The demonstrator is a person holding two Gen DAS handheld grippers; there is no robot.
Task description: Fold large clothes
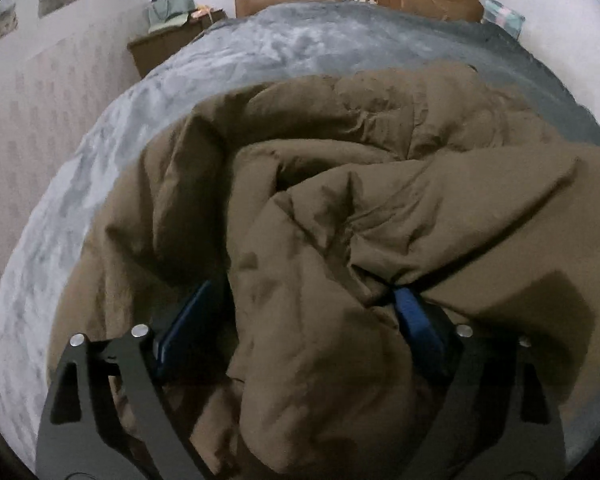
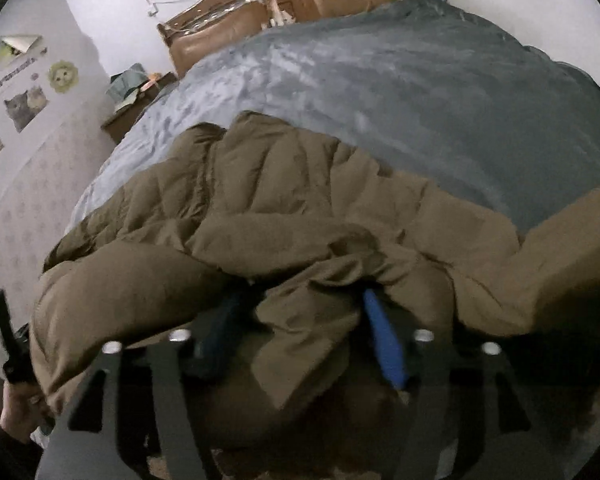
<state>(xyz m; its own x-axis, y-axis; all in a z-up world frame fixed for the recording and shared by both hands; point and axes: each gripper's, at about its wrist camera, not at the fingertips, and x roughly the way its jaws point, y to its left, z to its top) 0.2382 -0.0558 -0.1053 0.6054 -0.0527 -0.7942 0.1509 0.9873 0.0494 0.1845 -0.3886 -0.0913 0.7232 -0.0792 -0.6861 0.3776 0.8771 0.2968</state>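
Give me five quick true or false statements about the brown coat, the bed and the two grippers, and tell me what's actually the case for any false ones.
1. The brown coat lies on a grey blanket. True.
2. The left gripper hangs open over bare blanket, holding nothing. False: coat fabric is bunched between its jaws.
3. The right gripper has coat fabric between its jaws. True.
4. The headboard is white metal. False: it is brown and looks padded.
5. Cat pictures hang on the wall beside the bed. True.
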